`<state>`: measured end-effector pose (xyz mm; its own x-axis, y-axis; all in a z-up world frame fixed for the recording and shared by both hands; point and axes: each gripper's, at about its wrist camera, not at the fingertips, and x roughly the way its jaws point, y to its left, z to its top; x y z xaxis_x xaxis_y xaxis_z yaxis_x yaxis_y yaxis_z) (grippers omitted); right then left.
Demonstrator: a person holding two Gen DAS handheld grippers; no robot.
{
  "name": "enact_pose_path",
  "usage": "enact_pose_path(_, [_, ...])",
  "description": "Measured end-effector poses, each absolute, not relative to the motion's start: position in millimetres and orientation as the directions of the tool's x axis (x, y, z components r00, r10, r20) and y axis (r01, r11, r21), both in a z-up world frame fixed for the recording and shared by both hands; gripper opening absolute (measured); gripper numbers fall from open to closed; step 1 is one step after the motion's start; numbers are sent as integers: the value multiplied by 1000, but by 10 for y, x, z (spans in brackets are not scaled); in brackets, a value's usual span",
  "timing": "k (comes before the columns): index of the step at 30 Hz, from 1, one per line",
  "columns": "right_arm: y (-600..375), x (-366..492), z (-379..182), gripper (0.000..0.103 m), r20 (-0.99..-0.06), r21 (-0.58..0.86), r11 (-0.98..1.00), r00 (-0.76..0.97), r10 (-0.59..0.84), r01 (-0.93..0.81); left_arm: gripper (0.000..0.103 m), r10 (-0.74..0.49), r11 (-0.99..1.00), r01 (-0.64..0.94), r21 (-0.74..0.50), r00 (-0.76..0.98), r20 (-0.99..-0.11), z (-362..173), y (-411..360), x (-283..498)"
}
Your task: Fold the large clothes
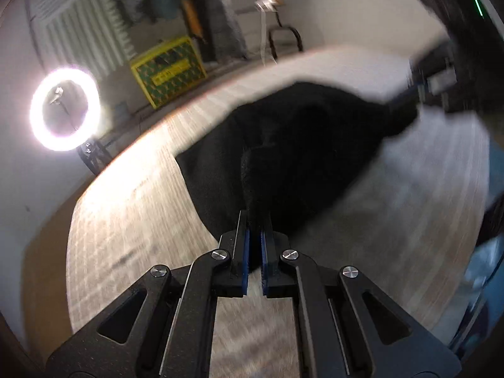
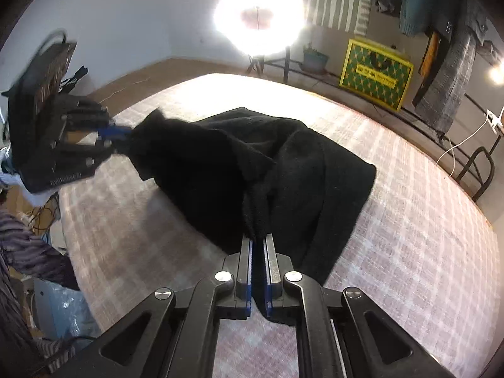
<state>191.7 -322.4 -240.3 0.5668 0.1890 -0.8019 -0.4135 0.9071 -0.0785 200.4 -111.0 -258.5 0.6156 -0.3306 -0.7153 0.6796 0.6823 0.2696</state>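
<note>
- Black garment (image 2: 283, 173) bunches on the patterned surface (image 2: 409, 220), one edge clamped in the left gripper (image 1: 254, 230) fingers
- Right gripper (image 2: 258, 242) fingers clench another fold

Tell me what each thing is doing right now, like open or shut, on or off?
Left gripper: shut on the garment.
Right gripper: shut on the garment.
Garment: black, bunched, partly lifted off the bed, held at two spots.
Ring light: on.
Bed: checked cover, flat.
Crate: upright on the floor.
</note>
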Motion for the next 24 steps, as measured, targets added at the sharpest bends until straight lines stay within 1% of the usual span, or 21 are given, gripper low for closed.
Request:
enact_pose_path(1, [-3240, 1887, -2441, 3, -805, -97, 905, 567, 173, -414, 3, -300, 662, 687, 301, 611, -733, -2712, -1121, 1964])
enact_pose_path(3, [-3275, 1855, -2547, 4, -822, -134, 904, 555, 128, -406, 4, -269, 624, 697, 352, 615, -742, -2842, -1131, 1888])
enact_pose_path(4, [-3303, 1835, -2586, 9, -830, -134, 904, 545, 122, -407, 7, -263, 614, 703, 358, 611, -747, -2867, -1112, 1859])
enact_pose_path(5, [-3334, 1816, -2599, 17, -842, -111, 903, 522, 137, -416, 8, -268, 614, 707, 350, 604, -751, -2860, -1079, 1845])
enact_pose_path(6, [-3370, 1794, -2580, 26, -849, -82, 900, 503, 162, -428, 12, -282, 625, 709, 327, 596, -752, -2824, -1030, 1838])
enact_pose_path(7, [-3411, 1742, -2535, 41, -844, -50, 898, 500, 197, -438, 15, -302, 642, 709, 290, 582, -755, -2762, -973, 1839])
enact_pose_path(8, [-3473, 1677, -2460, 50, -826, -7, 896, 507, 245, -445, 17, -331, 659, 712, 243, 565, -756, -2688, -912, 1843])
enact_pose_path(9, [-3558, 1625, -2387, 53, -804, 47, 894, 513, 299, -446, 29, -359, 677, 709, 198, 553, -752, -2612, -851, 1868])
enact_pose_path(10, [-3665, 1592, -2324, 57, -779, 101, 895, 525, 343, -435, 45, -378, 702, 695, 157, 550, -745, -2537, -783, 1899])
enact_pose_path(11, [-3813, 1588, -2274, 61, -753, 156, 903, 543, 371, -400, 53, -403, 747, 660, 76, 542, -738, -2461, -684, 2001])
enact_pose_path(12, [-3954, 1599, -2271, 63, -732, 214, 911, 560, 389, -353, 58, -423, 776, 631, 4, 525, -739, -2422, -621, 2099])
enact_pose_path(13, [-4121, 1634, -2301, 66, -710, 297, 910, 570, 413, -290, 58, -457, 799, 593, -101, 489, -743, -2415, -536, 2226])
enact_pose_path(14, [-4260, 1676, -2365, 66, -697, 374, 899, 570, 436, -230, 58, -490, 813, 544, -208, 444, -750, -2443, -465, 2366])
enact_pose_path(16, [-4441, 1764, -2515, 66, -689, 481, 867, 556, 465, -129, 58, -530, 827, 435, -357, 390, -753, -2547, -362, 2594])
enact_pose_path(19, [-4531, 1841, -2765, 66, -684, 585, 811, 529, 503, -15, 58, -600, 796, 296, -528, 276, -751, -2790, -304, 2805])
enact_pose_path(20, [-4538, 1862, -2851, 66, -682, 608, 794, 517, 517, 9, 58, -618, 784, 260, -564, 243, -748, -2885, -310, 2827])
enact_pose_path(22, [-4525, 1908, -3006, 64, -682, 640, 767, 493, 541, 44, 57, -623, 781, 229, -581, 221, -750, -2991, -343, 2843])
enact_pose_path(23, [-4497, 1938, -3068, 58, -679, 657, 752, 477, 558, 54, 52, -616, 786, 224, -576, 215, -758, -3034, -386, 2848])
enact_pose_path(24, [-4479, 1950, -3123, 50, -670, 677, 733, 460, 582, 60, 28, -618, 784, 229, -578, 199, -760, -3060, -437, 2865])
